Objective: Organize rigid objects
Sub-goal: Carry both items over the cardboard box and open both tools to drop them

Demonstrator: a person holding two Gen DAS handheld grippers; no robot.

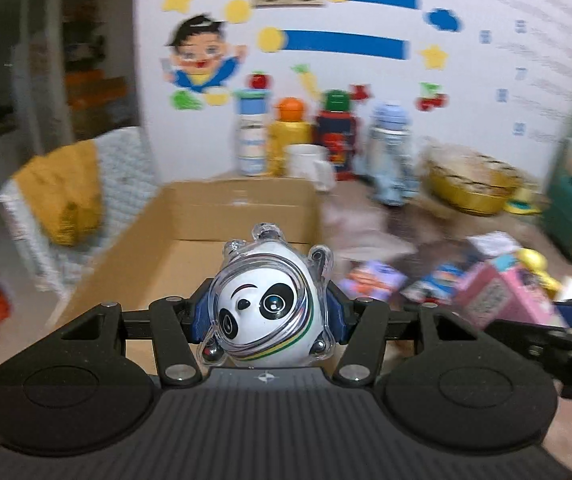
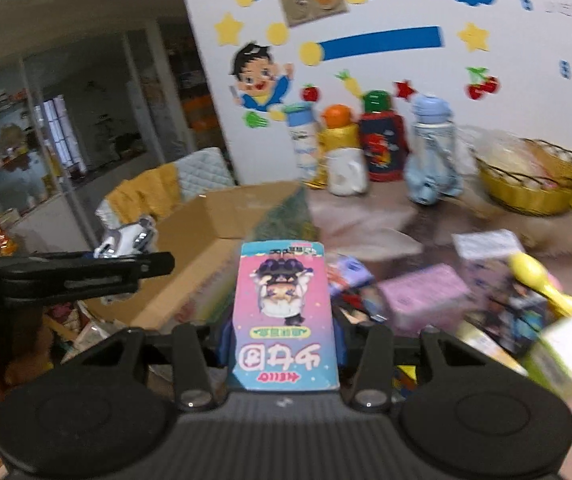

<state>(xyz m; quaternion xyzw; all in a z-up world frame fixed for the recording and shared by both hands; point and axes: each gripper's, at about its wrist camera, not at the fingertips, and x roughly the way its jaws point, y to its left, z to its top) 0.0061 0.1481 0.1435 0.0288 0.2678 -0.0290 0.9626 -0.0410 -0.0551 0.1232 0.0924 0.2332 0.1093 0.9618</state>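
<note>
Both jaws are clamped: my left gripper [image 1: 270, 320] pinches the panda figurine [image 1: 268, 300] between its blue pads, and my right gripper [image 2: 284, 340] is closed on the pink-and-blue card box [image 2: 284, 316], which stands upright with its print upside down to me.

From the left wrist camera, the panda sits at centre frame, in front of the open cardboard box [image 1: 242, 204], whose far wall runs across mid-frame and whose left wall slants down toward lower left. I see bare cardboard floor behind the figurine.

Right of the box rim, the tabletop [image 2: 365, 216] is crowded: small packages [image 1: 501, 284] lie at centre right, near the right gripper's black arm. Along the wall in the upper middle stand bottles [image 1: 335, 136] and a white mug [image 1: 309, 166], with a gold basket [image 1: 473, 188] further right.

From the right wrist camera, the left gripper [image 2: 138, 264] crosses mid-left, just above the box's near edge.
</note>
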